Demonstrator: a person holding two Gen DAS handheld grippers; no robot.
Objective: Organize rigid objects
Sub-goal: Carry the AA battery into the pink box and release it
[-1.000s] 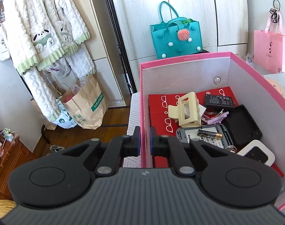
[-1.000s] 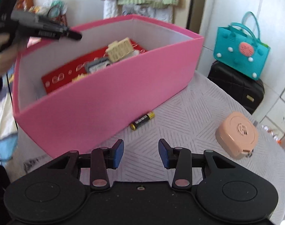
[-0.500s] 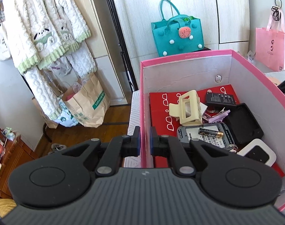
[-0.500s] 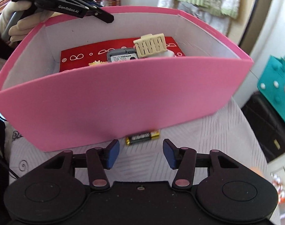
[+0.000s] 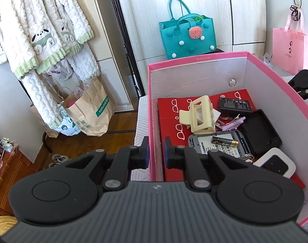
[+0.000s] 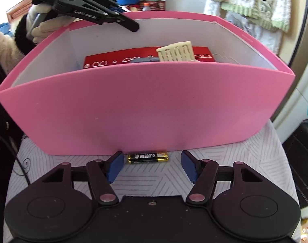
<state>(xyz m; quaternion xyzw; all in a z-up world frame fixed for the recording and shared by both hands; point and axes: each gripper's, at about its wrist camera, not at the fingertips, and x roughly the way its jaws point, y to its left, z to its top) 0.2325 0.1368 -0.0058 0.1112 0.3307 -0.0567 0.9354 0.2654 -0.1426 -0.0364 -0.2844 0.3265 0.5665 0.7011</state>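
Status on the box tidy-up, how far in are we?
Mostly done: the pink box already holds a cream hair claw, a battery, a black case and other small items. In hand: the left gripper clamps the box wall, steadying it. Left: the loose battery on the cloth beside the box; the right gripper, jaws open, straddles it but has not closed.

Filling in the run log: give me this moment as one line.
left gripper: shut on box wall | right gripper: open, straddling battery beside pink box | battery not yet gripped
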